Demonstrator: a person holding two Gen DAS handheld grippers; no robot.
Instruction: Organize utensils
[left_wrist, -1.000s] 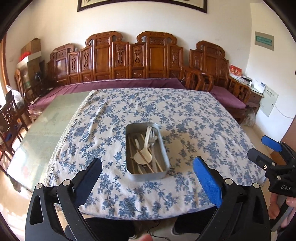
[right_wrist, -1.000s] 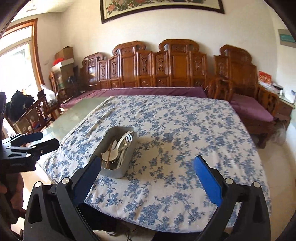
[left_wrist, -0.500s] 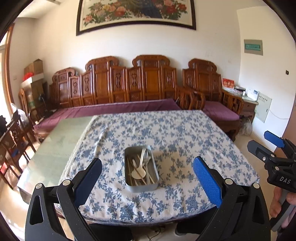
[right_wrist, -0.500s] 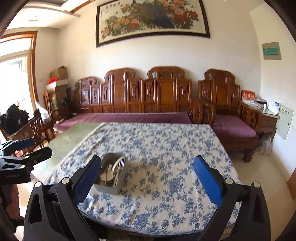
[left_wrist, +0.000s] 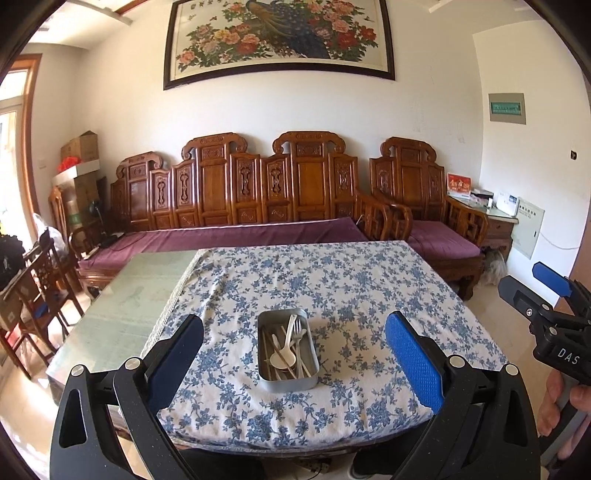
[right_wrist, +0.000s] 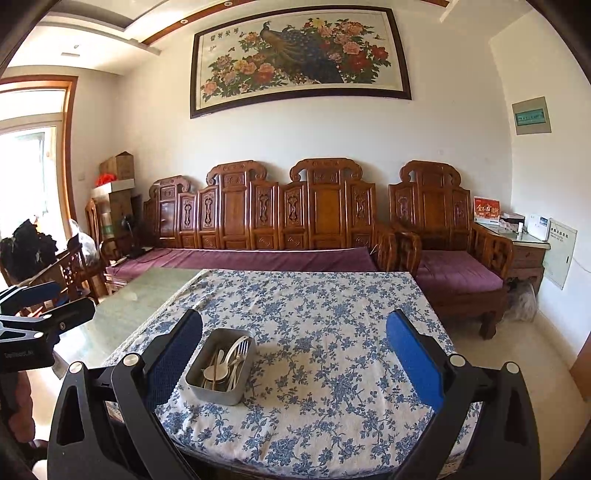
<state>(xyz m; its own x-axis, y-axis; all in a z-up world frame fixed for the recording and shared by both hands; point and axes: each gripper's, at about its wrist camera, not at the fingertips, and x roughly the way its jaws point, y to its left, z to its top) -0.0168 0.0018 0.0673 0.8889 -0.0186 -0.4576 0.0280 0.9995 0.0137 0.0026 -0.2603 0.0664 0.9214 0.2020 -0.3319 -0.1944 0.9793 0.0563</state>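
A grey metal tin (left_wrist: 288, 380) (right_wrist: 218, 393) sits near the front of the table on a blue-flowered cloth (left_wrist: 332, 288) (right_wrist: 314, 314). Inside it lie a white spoon (left_wrist: 282, 360), a fork (left_wrist: 295, 332) and chopsticks, mixed together. My left gripper (left_wrist: 293, 350) is held back from the table's front edge, open and empty, with the tin straight ahead between its blue pads. My right gripper (right_wrist: 293, 350) is also open and empty, and the tin lies ahead to its left. In the left wrist view the right gripper (left_wrist: 532, 284) shows at the right edge, held by a hand.
The left part of the table is bare greenish glass (left_wrist: 136, 295). A carved wooden bench with purple cushions (left_wrist: 236, 236) runs behind the table, with an armchair (left_wrist: 436, 236) at the right. Wooden chairs (left_wrist: 40, 288) stand at the left.
Both grippers have pulled back from the table and tilted up, so the tin looks smaller and farther, and the wall painting has come into view. Both have stayed open.
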